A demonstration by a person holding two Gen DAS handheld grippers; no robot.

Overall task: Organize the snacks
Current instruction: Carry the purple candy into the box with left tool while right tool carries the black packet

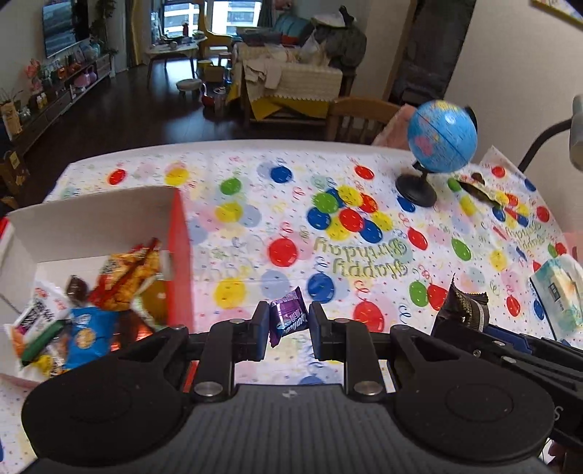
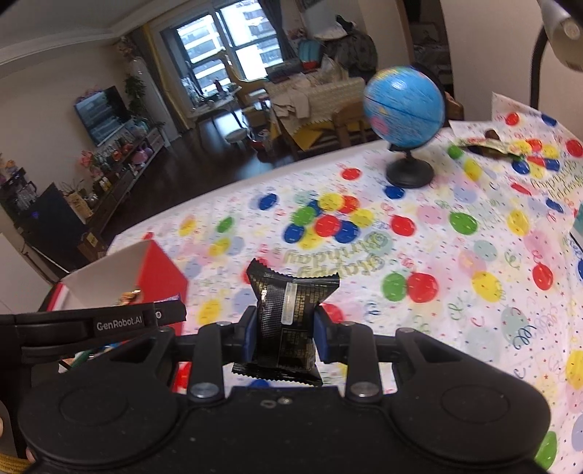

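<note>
Home living rm: behind tabletop [image 1: 226,160] w/ birthday cloth sit a sofa [image 1: 291,80], TV [image 1: 60,25] on wall, big window [image 2: 233,40].

A table covered by a balloon-print birthday cloth [image 1: 255,189] carries a red box [image 1: 180,255] of snacks at its left, a small globe [image 1: 441,138] on a black stand, a flat wrapper [image 1: 477,189] beside it, and a tissue pack [image 1: 561,291] at right

Left gripper [image 1: 289,322], lower centre of its own view: jaws narrow, pads clamped on a purple packet [image 1: 288,317]. Right gripper [image 2: 284,331], lower centre of its view: jaws narrow, pinching a black packet [image 2: 288,313] upright. Both pitched downward.
</note>
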